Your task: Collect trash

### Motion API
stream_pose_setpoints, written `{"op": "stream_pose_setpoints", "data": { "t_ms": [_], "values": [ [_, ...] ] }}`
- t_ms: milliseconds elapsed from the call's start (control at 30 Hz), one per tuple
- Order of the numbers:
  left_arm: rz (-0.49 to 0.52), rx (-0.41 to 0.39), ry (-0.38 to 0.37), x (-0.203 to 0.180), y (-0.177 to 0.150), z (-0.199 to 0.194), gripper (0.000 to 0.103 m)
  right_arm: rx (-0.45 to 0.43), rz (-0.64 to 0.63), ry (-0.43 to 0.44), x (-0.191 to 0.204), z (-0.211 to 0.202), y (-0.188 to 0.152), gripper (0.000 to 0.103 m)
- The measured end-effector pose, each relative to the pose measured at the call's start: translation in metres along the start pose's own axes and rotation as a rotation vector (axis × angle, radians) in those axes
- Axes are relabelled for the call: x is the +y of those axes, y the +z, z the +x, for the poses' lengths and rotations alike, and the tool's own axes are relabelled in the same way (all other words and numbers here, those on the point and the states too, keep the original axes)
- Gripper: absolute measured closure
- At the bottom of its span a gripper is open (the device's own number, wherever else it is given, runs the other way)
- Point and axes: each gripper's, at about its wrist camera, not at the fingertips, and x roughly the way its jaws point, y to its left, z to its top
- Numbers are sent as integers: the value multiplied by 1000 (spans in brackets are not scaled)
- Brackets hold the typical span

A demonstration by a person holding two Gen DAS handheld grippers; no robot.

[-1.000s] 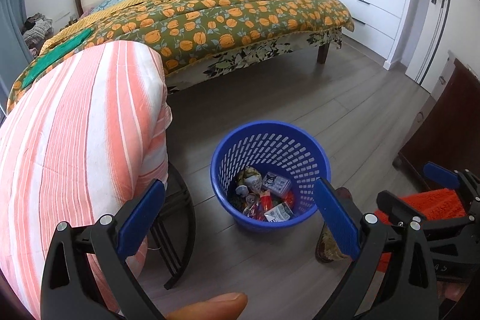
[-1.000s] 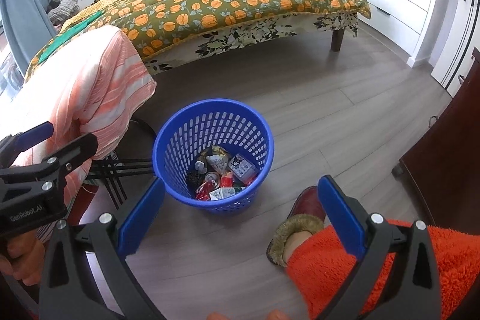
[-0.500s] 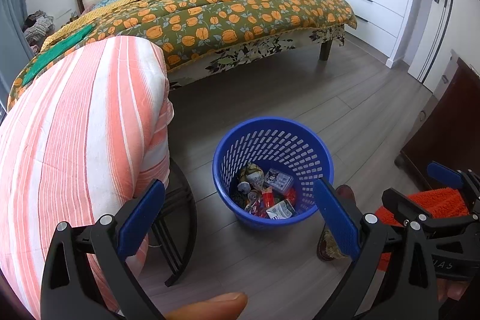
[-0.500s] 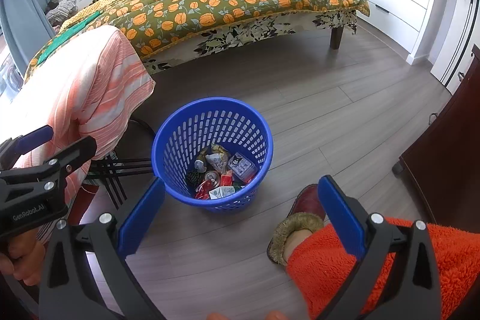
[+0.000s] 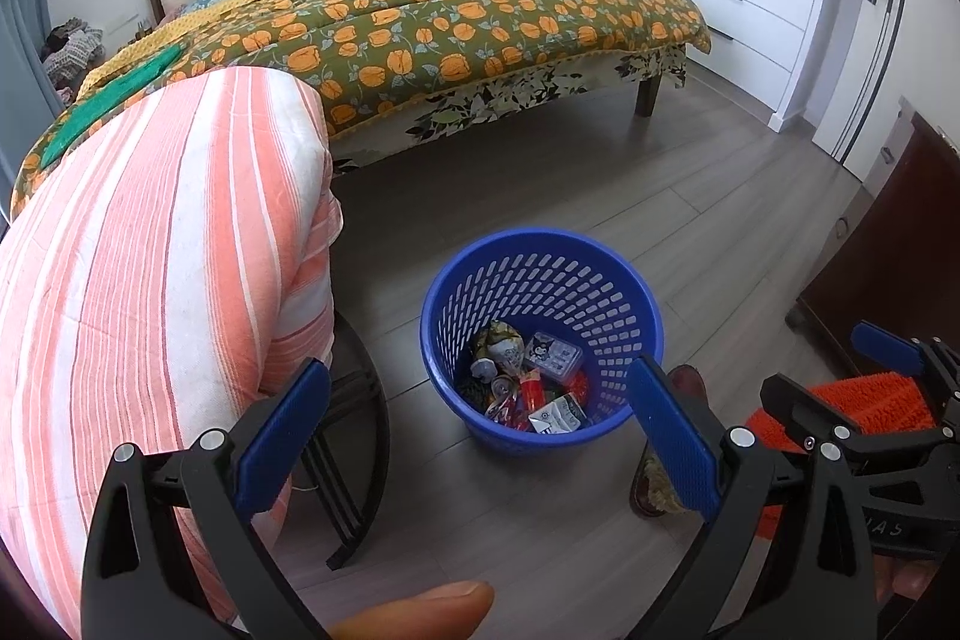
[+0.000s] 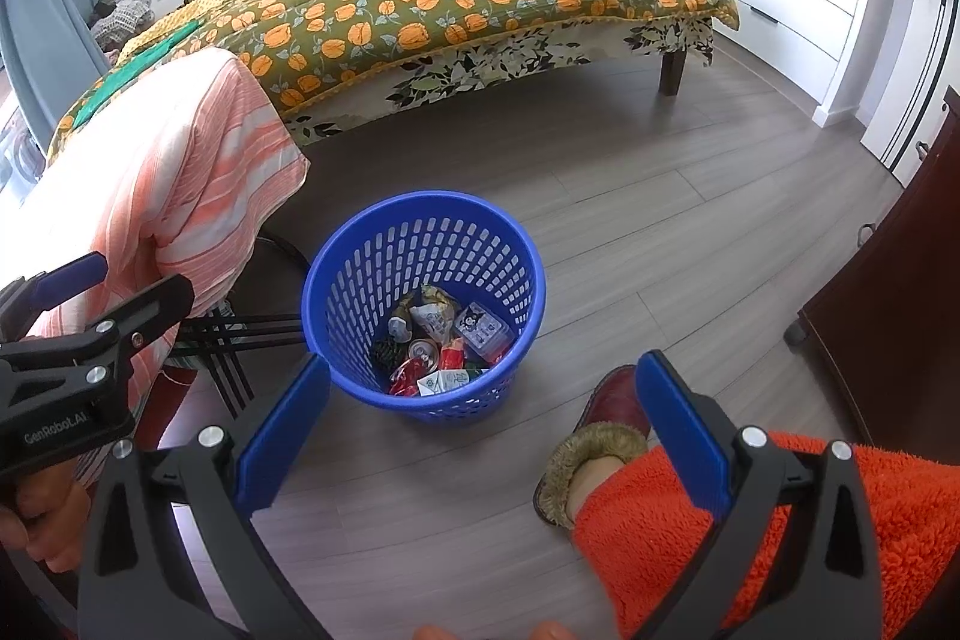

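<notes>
A blue perforated plastic basket [image 5: 543, 256] stands upright on the grey wood floor; it also shows in the right wrist view [image 6: 420, 220]. Several pieces of trash [image 5: 528, 388] lie at its bottom: wrappers, a can, small cartons [image 6: 444, 352]. My left gripper [image 5: 477, 436] is open and empty, held above the floor just in front of the basket. My right gripper [image 6: 480, 430] is open and empty, also just in front of the basket. Each gripper shows at the edge of the other's view.
A chair draped with an orange-and-white striped cloth [image 5: 150, 280] stands left of the basket. A bed with an orange floral cover [image 5: 450, 16] lies behind. A dark wooden cabinet [image 5: 900, 250] is at the right. The person's slippered foot [image 6: 594, 436] is right of the basket.
Both grippers have drawn back slightly from the basket, which now sits a little lower in the views. Both stay open and empty.
</notes>
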Motion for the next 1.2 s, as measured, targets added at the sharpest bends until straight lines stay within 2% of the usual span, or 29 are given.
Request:
{"op": "stream_pose_setpoints", "data": {
  "t_ms": [1200],
  "values": [
    [4, 19, -9, 1, -4, 4, 5, 10, -9, 1, 1, 4, -3, 5]
  ]
}}
